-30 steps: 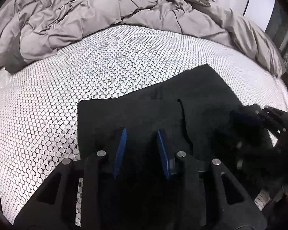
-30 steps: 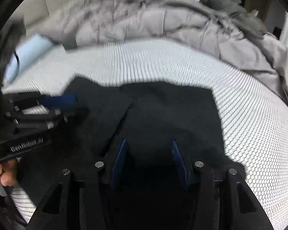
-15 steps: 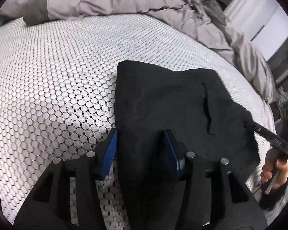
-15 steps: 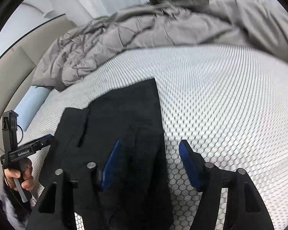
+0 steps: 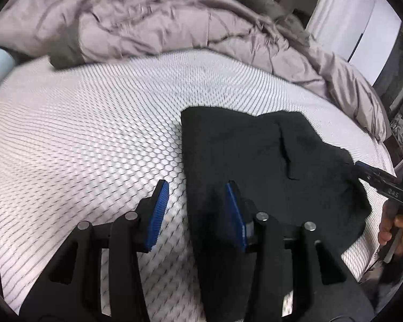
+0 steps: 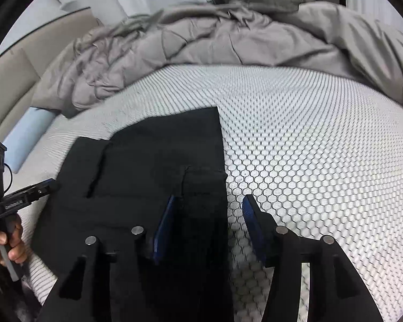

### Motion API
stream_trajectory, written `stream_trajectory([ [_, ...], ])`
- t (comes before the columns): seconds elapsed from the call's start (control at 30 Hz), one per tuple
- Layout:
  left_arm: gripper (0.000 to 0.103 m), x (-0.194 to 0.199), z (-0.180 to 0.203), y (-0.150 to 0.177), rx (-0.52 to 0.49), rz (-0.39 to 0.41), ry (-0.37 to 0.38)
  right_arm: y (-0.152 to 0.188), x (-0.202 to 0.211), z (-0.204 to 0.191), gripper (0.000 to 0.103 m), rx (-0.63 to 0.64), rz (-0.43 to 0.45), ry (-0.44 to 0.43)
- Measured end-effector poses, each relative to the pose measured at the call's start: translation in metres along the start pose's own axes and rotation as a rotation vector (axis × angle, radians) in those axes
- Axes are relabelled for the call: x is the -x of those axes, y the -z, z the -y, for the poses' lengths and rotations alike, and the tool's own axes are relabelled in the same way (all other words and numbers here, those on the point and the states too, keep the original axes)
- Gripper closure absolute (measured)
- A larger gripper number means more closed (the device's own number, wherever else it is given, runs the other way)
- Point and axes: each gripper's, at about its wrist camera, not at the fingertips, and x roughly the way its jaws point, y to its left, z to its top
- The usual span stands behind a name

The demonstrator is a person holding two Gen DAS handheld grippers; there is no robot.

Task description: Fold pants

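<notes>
The black pants (image 5: 255, 161) lie folded and flat on the white honeycomb-patterned mattress (image 5: 80, 139). In the left wrist view my left gripper (image 5: 197, 196) is open and straddles the pants' left edge, empty. The right gripper's tip shows at the far right of that view (image 5: 376, 179). In the right wrist view the pants (image 6: 153, 166) lie left of centre, and my right gripper (image 6: 209, 209) is open over their right edge, empty. The left gripper shows at the far left of that view (image 6: 29, 193), held by a hand.
A rumpled grey duvet (image 5: 161, 21) is piled along the far side of the bed, also in the right wrist view (image 6: 228, 32). A light blue pillow (image 6: 27, 139) lies by the beige headboard (image 6: 10, 80). The mattress edge runs near the pants (image 5: 384, 155).
Both grippers have pulled apart from over the middle of the pants to its opposite side edges. Both stay open. The pants lie still.
</notes>
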Motion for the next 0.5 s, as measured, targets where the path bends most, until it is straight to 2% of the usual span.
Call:
stream_trajectory([
  [0.03, 0.051, 0.009, 0.001, 0.004, -0.005, 0.016, -0.002, 0.005, 0.010, -0.003, 0.031, 0.019, 0.018, -0.014],
  [0.07, 0.041, 0.022, 0.002, 0.009, -0.010, 0.040, -0.007, 0.010, 0.019, -0.007, 0.023, 0.036, 0.034, -0.025],
  [0.17, 0.017, 0.058, 0.010, 0.025, -0.040, 0.126, -0.049, 0.031, 0.045, -0.022, 0.012, 0.099, 0.076, -0.051],
  [0.2, 0.016, 0.066, 0.014, 0.029, -0.058, 0.155, -0.067, 0.036, 0.052, -0.027, 0.005, 0.120, 0.090, -0.048],
  [0.23, 0.014, 0.073, 0.017, 0.033, -0.071, 0.174, -0.080, 0.042, 0.058, -0.033, 0.002, 0.142, 0.106, -0.038],
  [0.33, 0.003, 0.091, 0.025, 0.046, -0.088, 0.220, -0.115, 0.060, 0.079, -0.048, 0.000, 0.190, 0.185, -0.066],
  [0.43, 0.002, 0.103, 0.028, 0.059, -0.057, 0.240, -0.090, 0.073, 0.091, -0.054, 0.000, 0.191, 0.230, -0.108],
  [0.5, 0.001, 0.107, 0.035, 0.068, -0.053, 0.252, -0.090, 0.080, 0.100, -0.057, 0.000, 0.202, 0.260, -0.099],
])
